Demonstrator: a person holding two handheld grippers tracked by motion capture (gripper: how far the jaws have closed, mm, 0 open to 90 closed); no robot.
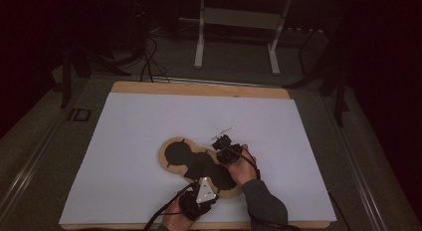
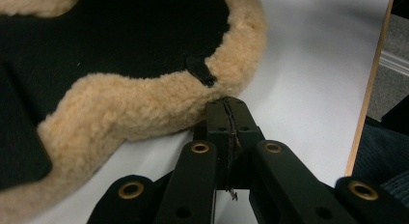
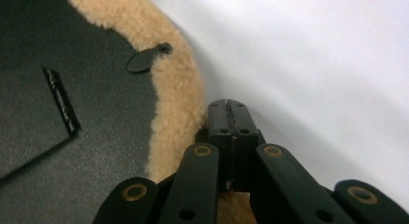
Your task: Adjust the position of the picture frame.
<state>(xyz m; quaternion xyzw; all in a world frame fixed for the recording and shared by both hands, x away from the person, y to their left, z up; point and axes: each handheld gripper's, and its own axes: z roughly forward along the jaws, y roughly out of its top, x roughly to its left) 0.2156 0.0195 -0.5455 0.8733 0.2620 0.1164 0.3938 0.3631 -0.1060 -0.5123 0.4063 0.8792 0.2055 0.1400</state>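
Fleece (image 2: 120, 110) looks soft, light and floppy, best pinched at its fluffy rim where both grippers, left (image 2: 227, 105) and right (image 3: 227, 105), sit pressed together, holding nothing.

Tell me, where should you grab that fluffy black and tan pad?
Probably by its fleecy tan rim, coming in level from the table side. The pad lies flat on the white sheet, so only the soft, thick edge offers something to pinch. The left hand-held gripper sits shut at that rim.

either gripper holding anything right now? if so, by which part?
Both jaw pairs are shut at the fleece rim of the black pad: left gripper and right gripper. Each looks pinched on the tan edge, but an actual hold cannot be told.
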